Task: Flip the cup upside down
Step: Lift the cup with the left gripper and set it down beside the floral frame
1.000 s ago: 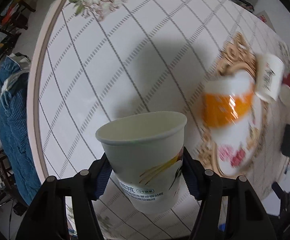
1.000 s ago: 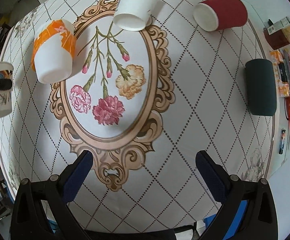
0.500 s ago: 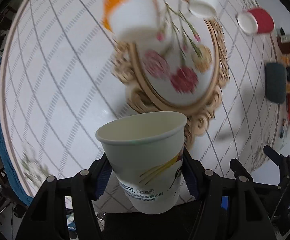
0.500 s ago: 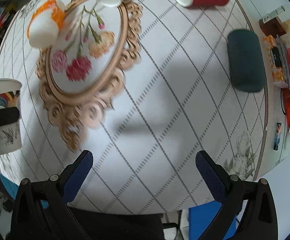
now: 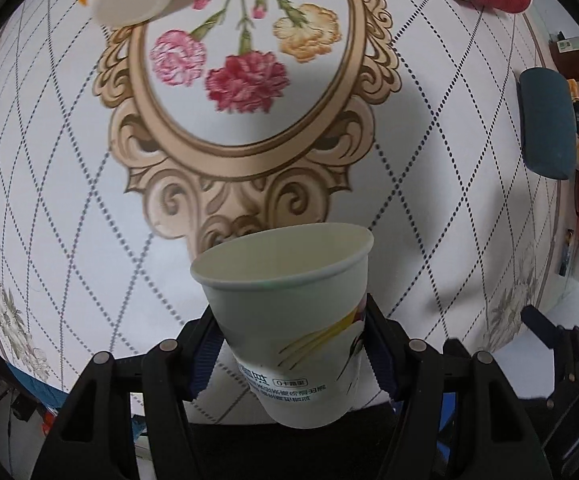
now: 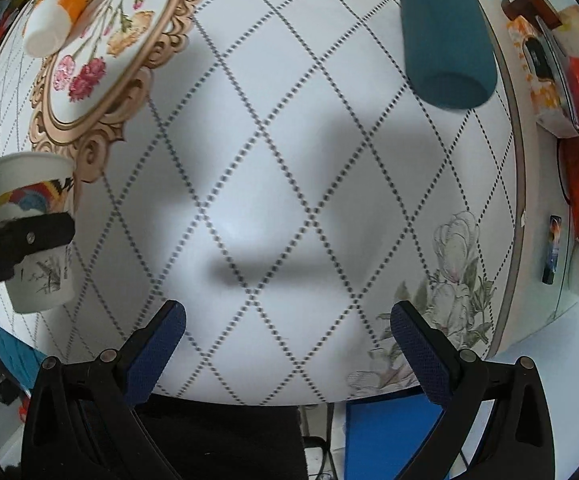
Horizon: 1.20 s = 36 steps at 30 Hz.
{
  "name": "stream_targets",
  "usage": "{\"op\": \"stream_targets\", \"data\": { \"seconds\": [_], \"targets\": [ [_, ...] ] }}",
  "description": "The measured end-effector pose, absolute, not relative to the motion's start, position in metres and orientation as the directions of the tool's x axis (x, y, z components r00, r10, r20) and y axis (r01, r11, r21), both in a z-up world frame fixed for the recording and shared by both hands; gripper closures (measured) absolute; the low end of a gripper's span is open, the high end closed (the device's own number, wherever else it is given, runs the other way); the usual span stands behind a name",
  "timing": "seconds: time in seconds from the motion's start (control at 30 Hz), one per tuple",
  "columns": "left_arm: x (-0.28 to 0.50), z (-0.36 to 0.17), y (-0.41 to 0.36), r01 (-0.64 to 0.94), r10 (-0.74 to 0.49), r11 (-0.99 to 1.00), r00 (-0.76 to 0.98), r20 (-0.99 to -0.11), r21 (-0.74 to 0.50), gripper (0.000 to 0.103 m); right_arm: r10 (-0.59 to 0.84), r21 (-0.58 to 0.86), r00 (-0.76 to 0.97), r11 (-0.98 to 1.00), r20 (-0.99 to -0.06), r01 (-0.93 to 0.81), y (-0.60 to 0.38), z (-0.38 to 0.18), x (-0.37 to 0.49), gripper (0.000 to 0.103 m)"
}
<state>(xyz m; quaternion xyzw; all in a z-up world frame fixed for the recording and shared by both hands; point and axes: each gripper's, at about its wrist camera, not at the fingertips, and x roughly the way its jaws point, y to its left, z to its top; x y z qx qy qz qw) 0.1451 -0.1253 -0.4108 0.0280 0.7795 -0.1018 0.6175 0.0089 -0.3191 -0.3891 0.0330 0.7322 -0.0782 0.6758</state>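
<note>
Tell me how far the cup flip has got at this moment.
Done: the left gripper is shut on the paper cup, lifted off the tablecloth near its front edge. In hand: the cup is carried mouth-up in the right wrist view. Left: turning it over and setting it rim-down. The right gripper is open and holds nothing.

The paper cup (image 5: pixel 289 312) is carrying printed lines of characters low on its wall in the left wrist view, together with a small boxed label; the glyphs are showing too distorted to read with any confidence; in the right wrist view the same cup (image 6: pixel 33 232) is showing only pictures, no lettering; a box (image 5: pixel 569 44) at the table's far right edge is bearing a small green-and-white label, too small to make out.
</note>
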Motion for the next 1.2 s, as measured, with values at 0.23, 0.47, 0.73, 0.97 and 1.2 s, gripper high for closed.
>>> {"op": "stream_targets", "data": {
  "seconds": [0.23,0.47,0.73,0.97,1.2],
  "targets": [
    [0.143,-0.43,-0.158,0.215,-0.012,0.975,-0.193,-0.981,-0.054,0.039,-0.063,-0.075,-0.084,0.985,-0.994,0.156,-0.347,-0.389,0.006,0.0],
    [0.139,-0.451,-0.172,0.192,-0.034,0.979,-0.202,-0.979,-0.073,0.038,-0.05,-0.064,-0.075,0.979,-0.996,0.194,-0.358,-0.377,0.007,0.0],
    [0.146,-0.454,-0.154,0.188,-0.047,0.978,-0.21,-0.977,-0.087,0.018,-0.053,-0.068,-0.076,0.977,-0.996,0.204,-0.348,-0.369,0.014,0.0],
    [0.151,-0.429,-0.131,0.167,-0.09,0.978,-0.194,-0.977,-0.123,0.017,-0.056,-0.069,-0.071,0.975,-0.996,0.211,-0.327,-0.364,0.02,0.0],
    [0.157,-0.385,-0.101,0.132,-0.145,0.978,-0.123,-0.982,-0.161,0.017,-0.039,-0.049,-0.05,0.976,-0.998,0.211,-0.315,-0.344,0.02,0.0]
  ]
}}
